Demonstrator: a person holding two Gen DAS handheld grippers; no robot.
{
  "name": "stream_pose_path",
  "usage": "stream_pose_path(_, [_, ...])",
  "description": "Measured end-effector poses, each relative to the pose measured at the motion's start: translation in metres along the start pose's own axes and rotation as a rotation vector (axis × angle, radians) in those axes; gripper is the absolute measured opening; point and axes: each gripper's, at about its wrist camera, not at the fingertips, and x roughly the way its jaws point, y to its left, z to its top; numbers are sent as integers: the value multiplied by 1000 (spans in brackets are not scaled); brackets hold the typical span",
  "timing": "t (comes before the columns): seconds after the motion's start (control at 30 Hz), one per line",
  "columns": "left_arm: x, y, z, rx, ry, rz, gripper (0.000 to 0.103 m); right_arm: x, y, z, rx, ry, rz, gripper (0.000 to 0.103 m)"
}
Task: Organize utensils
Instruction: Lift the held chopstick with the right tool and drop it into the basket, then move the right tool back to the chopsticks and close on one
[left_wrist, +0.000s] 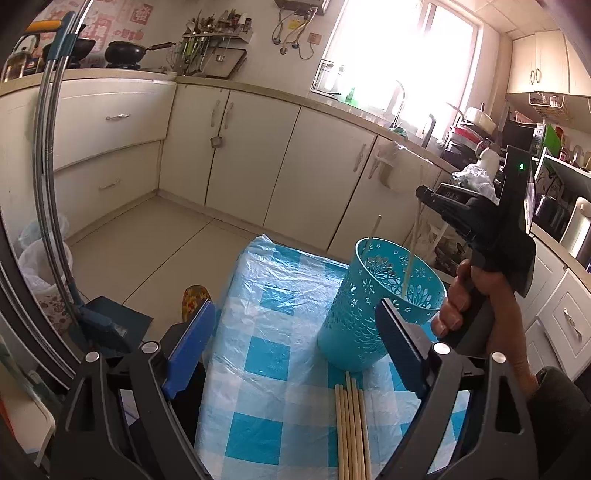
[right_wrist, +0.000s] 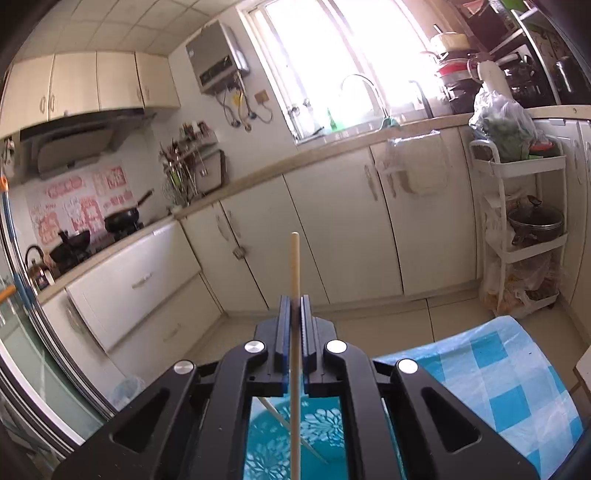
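A turquoise perforated holder (left_wrist: 373, 306) stands on the blue-checked tablecloth (left_wrist: 266, 354). One wooden chopstick (left_wrist: 372, 232) leans inside it. Several more chopsticks (left_wrist: 351, 424) lie on the cloth in front of it. My left gripper (left_wrist: 295, 347) is open and empty, its pads either side of the holder's near left. My right gripper (right_wrist: 294, 306) is shut on a wooden chopstick (right_wrist: 294, 332), held upright above the holder (right_wrist: 321, 439), with its lower end inside the holder's mouth. That gripper shows in the left wrist view (left_wrist: 424, 195), held by a hand.
The table is small; floor lies past its far and left edges. Kitchen cabinets (left_wrist: 258, 147) and a counter run along the back. A white rolling rack (right_wrist: 524, 229) with pots stands at the right. A patterned slipper (left_wrist: 195, 299) lies on the floor by the table.
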Motion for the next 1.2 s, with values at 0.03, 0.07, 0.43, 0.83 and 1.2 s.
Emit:
stream_pose_path(0.03, [2,2,0,-9,7,0,84,3,1,-2,-9,16,0,6])
stream_pose_path(0.07, [2,3,-1,-15,9,-1,84,4,2,-5,-16,30,1,6])
stream_pose_path(0.43, [-8,7,-4,-24,4,22,88,-95,8,-10,-47,-39,39,15])
stream_pose_path(0.83, [4,5,-46,32,148,60,90,-70,-21,-188,-31,518,-101,15])
stream_pose_path(1.2, [34,-5,-72,97,280,71,90,-52,-17,-206,-101,565,-142,7])
